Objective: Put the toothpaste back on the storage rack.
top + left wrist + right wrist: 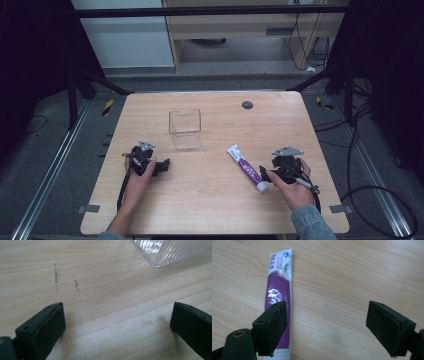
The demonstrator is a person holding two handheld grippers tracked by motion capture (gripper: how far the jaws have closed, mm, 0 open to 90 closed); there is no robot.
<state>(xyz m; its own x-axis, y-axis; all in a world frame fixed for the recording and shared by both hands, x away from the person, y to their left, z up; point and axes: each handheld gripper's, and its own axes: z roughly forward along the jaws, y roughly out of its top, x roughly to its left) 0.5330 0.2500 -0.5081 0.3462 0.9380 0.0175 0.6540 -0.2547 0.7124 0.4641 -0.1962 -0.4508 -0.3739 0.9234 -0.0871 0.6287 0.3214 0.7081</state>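
A purple and white toothpaste tube lies flat on the wooden table, cap toward the front edge. My right gripper sits just right of the tube's cap end, held by a hand. In the right gripper view its jaws stand wide apart and the tube runs past the left jaw, outside the gap. A clear plastic box stands upright at the table's middle. My left gripper rests open in front and left of it; a ribbed corner of the box shows ahead of its jaws.
A small dark round disc is set in the table near the back edge. Cables trail on the floor to the right. A dark frame and stand legs flank the table's far corners.
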